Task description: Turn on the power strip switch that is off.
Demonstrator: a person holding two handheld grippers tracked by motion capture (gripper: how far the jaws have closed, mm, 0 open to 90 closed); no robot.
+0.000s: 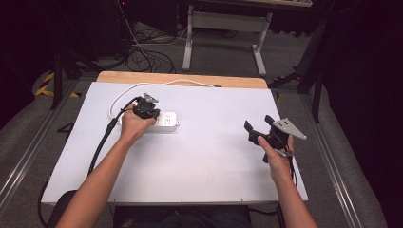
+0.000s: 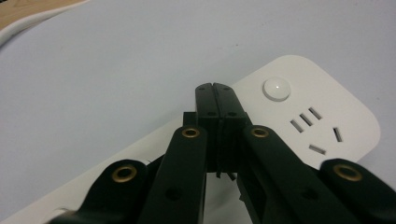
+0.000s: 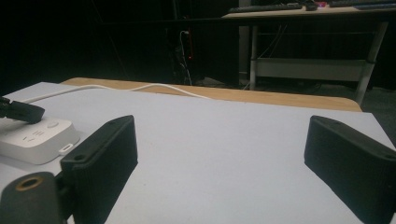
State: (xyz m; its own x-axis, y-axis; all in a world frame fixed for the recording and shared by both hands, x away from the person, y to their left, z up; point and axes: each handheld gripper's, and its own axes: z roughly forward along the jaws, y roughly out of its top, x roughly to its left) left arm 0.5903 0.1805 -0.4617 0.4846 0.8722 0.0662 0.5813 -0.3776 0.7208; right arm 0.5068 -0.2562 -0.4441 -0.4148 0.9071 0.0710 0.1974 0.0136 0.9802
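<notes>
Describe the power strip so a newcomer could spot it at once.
On the white table, look left of centre, under the left gripper. The power strip is a flat white block with rounded corners, a round button and socket slots, trailing a white cable.

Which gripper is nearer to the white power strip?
Left. The left gripper is directly over the power strip, jaws closed; the right gripper hovers open far to its right.
</notes>
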